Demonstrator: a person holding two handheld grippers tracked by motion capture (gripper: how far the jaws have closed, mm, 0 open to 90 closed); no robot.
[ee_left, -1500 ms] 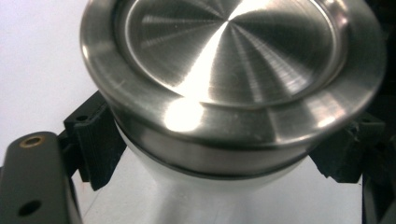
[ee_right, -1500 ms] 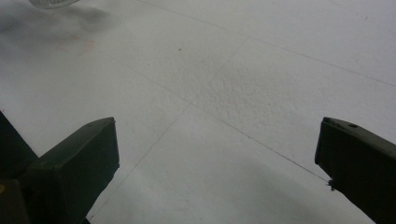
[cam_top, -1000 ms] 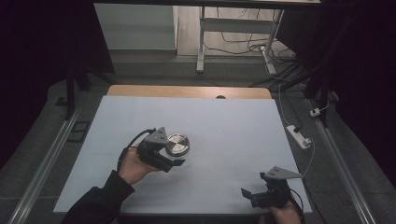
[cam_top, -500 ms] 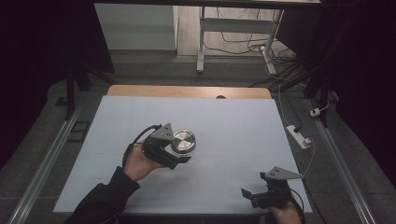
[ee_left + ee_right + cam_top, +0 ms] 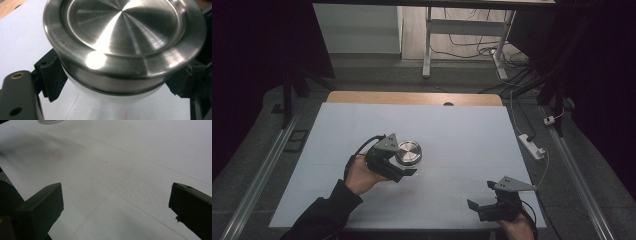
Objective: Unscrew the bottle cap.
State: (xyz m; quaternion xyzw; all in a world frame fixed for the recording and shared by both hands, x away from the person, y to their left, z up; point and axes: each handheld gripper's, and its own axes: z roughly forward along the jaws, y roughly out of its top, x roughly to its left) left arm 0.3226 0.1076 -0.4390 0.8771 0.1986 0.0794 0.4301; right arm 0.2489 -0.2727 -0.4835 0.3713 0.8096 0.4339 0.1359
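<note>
Since a second ago, the round steel tin (image 5: 408, 152) has been carried a little to the right and away from the person by the left gripper (image 5: 404, 162), while the right gripper (image 5: 479, 202) has been kept at the near right corner of the pale worktop (image 5: 472, 135). In the left gripper view the tin (image 5: 125, 42) is seen clamped between the black jaws, tilted, its lid facing the camera. The right gripper's jaws are held wide apart over bare worktop (image 5: 120, 165).
</note>
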